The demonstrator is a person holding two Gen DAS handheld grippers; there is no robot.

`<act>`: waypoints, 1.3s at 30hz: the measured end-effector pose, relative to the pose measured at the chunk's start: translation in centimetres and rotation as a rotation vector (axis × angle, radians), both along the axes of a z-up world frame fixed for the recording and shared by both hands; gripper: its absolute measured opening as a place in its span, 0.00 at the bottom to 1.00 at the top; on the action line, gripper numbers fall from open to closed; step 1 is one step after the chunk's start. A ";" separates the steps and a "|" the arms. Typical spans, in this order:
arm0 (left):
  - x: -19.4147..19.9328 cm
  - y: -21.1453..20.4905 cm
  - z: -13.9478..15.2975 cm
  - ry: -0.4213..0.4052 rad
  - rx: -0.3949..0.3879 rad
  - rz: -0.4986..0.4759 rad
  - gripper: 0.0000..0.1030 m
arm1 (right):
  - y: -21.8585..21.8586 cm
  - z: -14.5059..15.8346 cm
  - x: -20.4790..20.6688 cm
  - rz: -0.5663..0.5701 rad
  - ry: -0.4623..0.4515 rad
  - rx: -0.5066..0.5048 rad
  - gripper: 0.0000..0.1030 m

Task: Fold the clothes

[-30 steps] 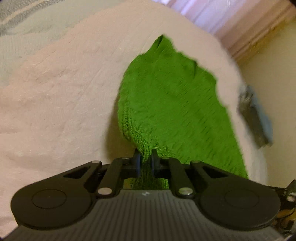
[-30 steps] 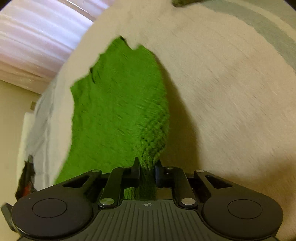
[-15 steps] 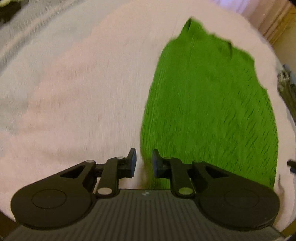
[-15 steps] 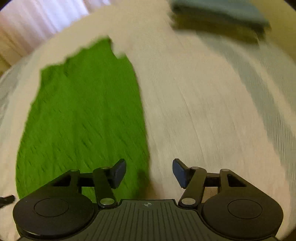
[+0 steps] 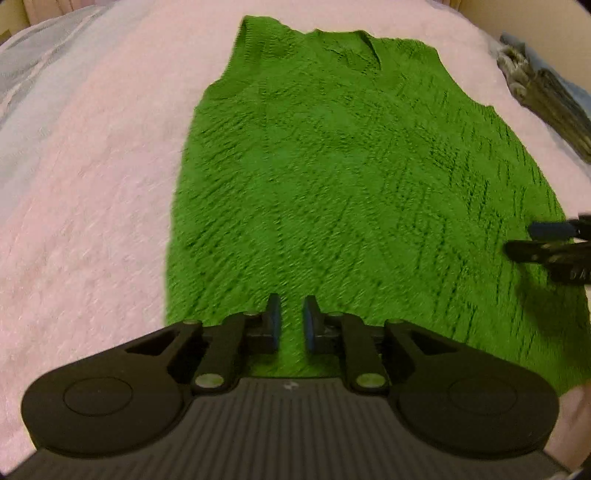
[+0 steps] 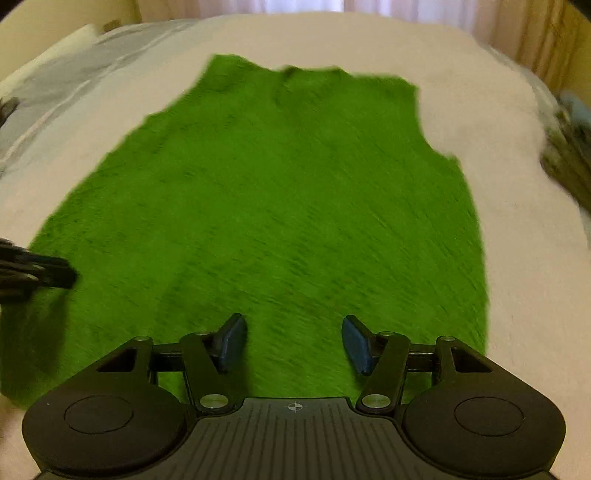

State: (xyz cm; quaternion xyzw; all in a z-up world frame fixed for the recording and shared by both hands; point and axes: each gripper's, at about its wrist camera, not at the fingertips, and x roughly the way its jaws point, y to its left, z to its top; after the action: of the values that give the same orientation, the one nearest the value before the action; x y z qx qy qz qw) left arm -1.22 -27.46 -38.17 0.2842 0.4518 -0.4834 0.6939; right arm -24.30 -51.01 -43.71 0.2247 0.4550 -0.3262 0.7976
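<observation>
A green knitted sleeveless vest lies spread flat on a pale pink bedspread, neckline at the far end; it also shows in the right wrist view. My left gripper hovers over the vest's near hem, jaws a narrow gap apart and empty. My right gripper hovers over the hem further right, jaws wide apart and empty. The right gripper's fingertips show at the left view's right edge; the left gripper's tip shows at the right view's left edge.
A pile of folded dark and blue clothes lies on the bed to the right of the vest, also blurred in the right wrist view. A grey striped sheet lies at the left. Curtains hang beyond the bed.
Both grippers let go of the vest's hem and opened. The vest, held up and draped before, now lies flat. Both grippers have swung inward over the hem.
</observation>
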 end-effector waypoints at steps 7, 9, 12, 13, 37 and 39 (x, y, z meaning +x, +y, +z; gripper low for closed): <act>3.1 1.7 2.0 0.034 0.003 0.060 0.08 | -1.8 2.8 -3.2 -0.151 -0.023 0.035 0.38; 3.5 0.4 2.7 0.025 -0.022 0.054 0.08 | -1.8 3.6 -1.1 -0.102 -0.062 0.017 0.38; 3.7 -3.4 2.3 0.032 -0.052 -0.004 0.09 | -1.5 3.1 3.3 -0.018 -0.106 0.036 0.38; 3.8 -4.8 1.7 0.032 -0.048 -0.018 0.09 | -1.9 2.4 4.6 -0.005 -0.091 0.034 0.38; 13.4 -25.4 -3.3 0.007 -0.135 -0.043 0.06 | -20.8 -2.8 13.9 -0.164 -0.061 -0.113 0.38; 14.7 -27.6 -3.1 0.008 -0.170 -0.021 0.05 | -22.6 -2.5 14.8 -0.172 -0.084 -0.134 0.38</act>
State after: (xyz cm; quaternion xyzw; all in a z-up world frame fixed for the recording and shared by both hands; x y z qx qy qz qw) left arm 13.52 -55.08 -41.27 0.2269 0.4089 -0.5282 0.7088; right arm -9.55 -73.59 -46.25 0.2224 0.3776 -0.4134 0.7982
